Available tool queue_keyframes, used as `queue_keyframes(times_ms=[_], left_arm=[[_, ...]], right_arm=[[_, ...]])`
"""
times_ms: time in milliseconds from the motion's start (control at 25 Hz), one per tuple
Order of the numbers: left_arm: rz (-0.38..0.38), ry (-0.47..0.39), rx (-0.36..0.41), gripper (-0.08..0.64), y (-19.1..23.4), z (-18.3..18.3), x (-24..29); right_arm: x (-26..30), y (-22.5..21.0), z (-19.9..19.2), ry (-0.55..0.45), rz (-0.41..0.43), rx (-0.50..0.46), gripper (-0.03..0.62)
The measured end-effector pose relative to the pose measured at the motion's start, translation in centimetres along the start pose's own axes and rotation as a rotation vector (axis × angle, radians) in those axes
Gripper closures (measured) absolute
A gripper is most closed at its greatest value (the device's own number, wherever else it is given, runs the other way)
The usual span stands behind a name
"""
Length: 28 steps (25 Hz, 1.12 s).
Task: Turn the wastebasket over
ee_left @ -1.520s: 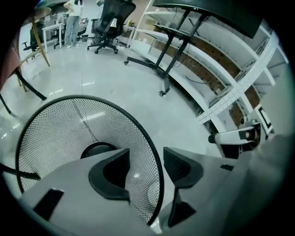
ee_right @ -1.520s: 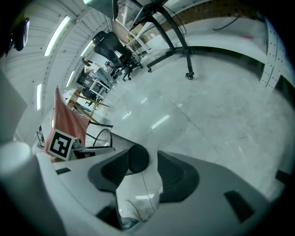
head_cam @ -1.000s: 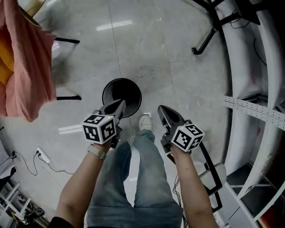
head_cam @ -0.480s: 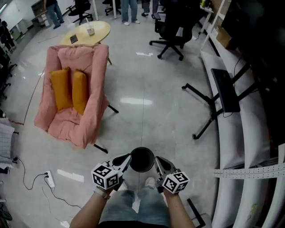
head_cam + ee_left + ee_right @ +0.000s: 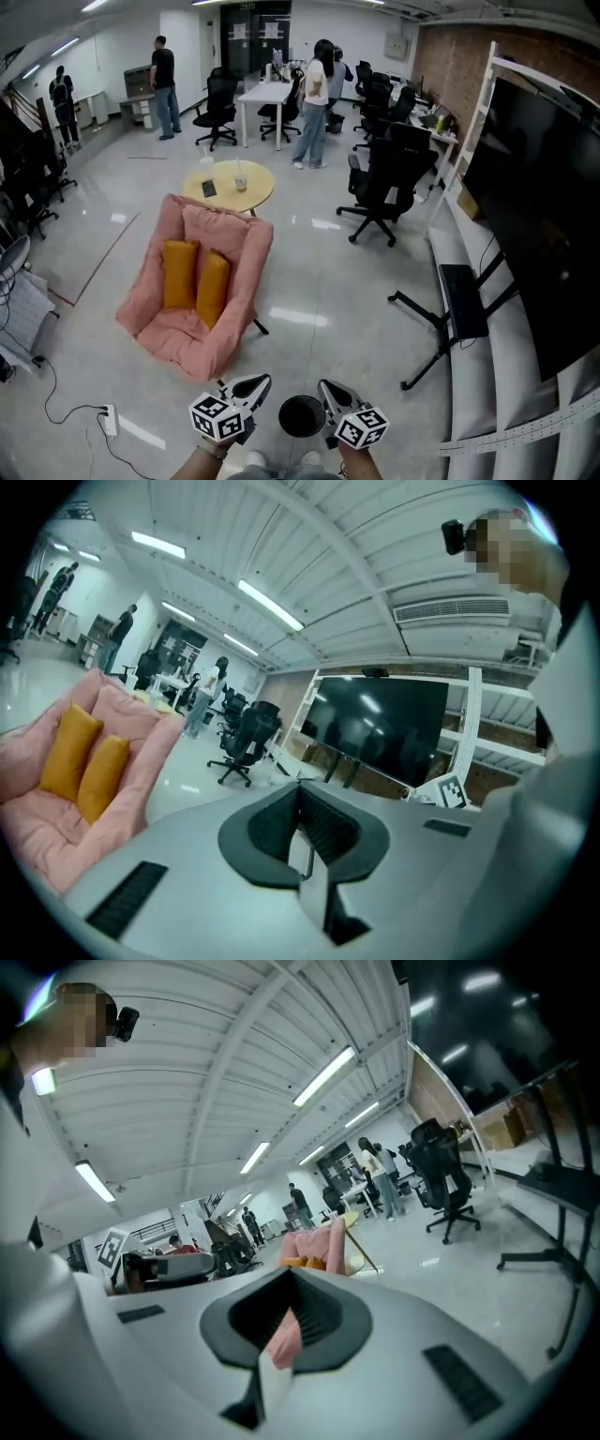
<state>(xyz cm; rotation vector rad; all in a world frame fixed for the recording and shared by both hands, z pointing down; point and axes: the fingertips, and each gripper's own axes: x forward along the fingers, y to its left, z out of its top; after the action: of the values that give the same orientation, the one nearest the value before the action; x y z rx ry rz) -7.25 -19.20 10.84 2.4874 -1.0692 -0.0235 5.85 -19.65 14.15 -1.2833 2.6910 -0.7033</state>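
The left gripper (image 5: 259,382) and right gripper (image 5: 325,386), jaws together on nothing, flank the wastebasket (image 5: 301,416) at bottom centre, likely to take both sides; it seems to stand mouth-up, not yet turned over.

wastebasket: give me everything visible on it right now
The wastebasket is a black round bin, visible only in the head view, from above: dark rim, dark inside. It stands upright, mouth up, on the pale glossy floor, between the left claw and right claw in the picture; neither grips it.
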Motion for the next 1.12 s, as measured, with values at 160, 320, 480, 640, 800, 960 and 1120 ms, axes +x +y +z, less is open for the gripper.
queue_keyframes(times_ms=[160, 320, 480, 640, 800, 960, 1120], left_arm=[[-0.011, -0.074, 0.015, 0.546, -2.0, 4.4, -2.1], [-0.012, -0.144, 0.074, 0.546, -3.1, 8.4, -3.5], [-0.009, -0.205, 0.1, 0.546, -3.6, 11.5, -4.4], [0.001, -0.251, 0.099, 0.546, -4.1, 13.3, -4.6], [-0.009, -0.294, 0.075, 0.546, -4.0, 14.1, -4.4], [-0.016, -0.291, 0.095, 0.546, -4.6, 14.1, -3.7], [-0.008, -0.286, 0.128, 0.548, -4.9, 14.2, -3.2]], right_arm=[[-0.2, 2.8, 4.5, -0.034, 0.056, -0.045, 0.581], [0.2, 5.2, 8.4, -0.07, 0.111, -0.108, 0.581], [0.5, 7.2, 11.6, -0.113, 0.154, -0.193, 0.581], [0.5, 8.6, 13.7, -0.14, 0.194, -0.221, 0.581], [0.6, 9.3, 14.6, -0.152, 0.216, -0.248, 0.583], [0.6, 9.5, 15.4, -0.157, 0.216, -0.28, 0.583], [0.6, 9.0, 15.6, -0.151, 0.207, -0.284, 0.583]])
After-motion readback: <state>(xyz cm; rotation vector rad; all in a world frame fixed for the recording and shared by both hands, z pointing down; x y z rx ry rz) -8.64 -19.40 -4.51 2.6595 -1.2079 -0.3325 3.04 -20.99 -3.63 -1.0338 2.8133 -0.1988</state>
